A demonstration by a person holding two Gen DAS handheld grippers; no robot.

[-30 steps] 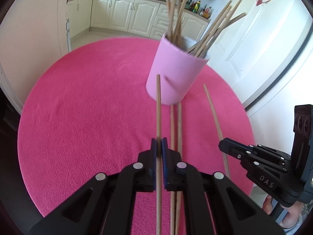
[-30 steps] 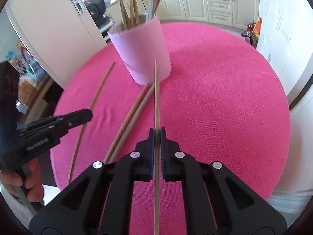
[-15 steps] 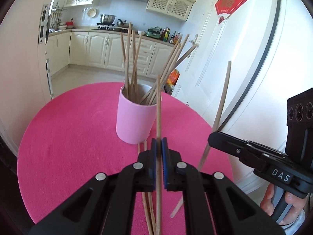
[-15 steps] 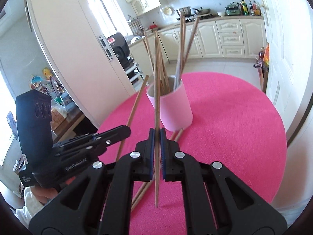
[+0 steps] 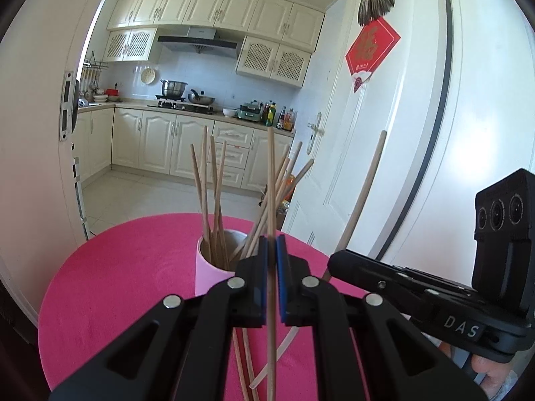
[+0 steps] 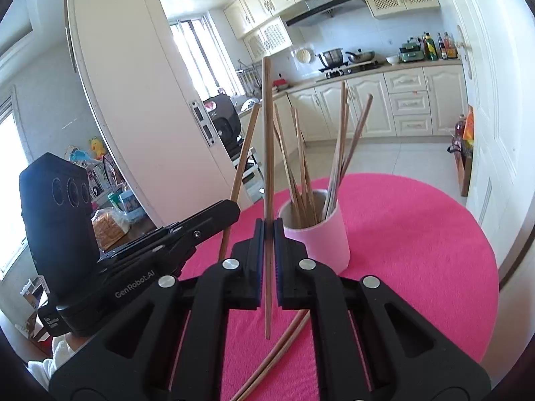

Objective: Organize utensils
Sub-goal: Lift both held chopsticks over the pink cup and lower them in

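Claws both clamped: left claw [image 5: 271, 257] on one upright chopstick [image 5: 271, 180], right claw [image 6: 268, 238] on another chopstick [image 6: 267, 127]. Below, loose chopsticks [image 6: 284, 347] flat on pink table [image 6: 418, 234]. Beyond, pink cup [image 6: 326, 237] full of chopsticks.

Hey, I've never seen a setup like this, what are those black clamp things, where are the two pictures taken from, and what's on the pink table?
No robot here: a person holds a handheld clamp tool in each hand, and each tool carries a wide-angle camera looking along its jaws. One picture comes from the left gripper, the other from the right gripper; each also shows the other tool beside it. Each has its jaws shut on one wooden chopstick: the left chopstick and the right chopstick, both lifted nearly upright. On the round pink table stands a pink cup full of chopsticks, and a loose pair of chopsticks lies near the grippers.
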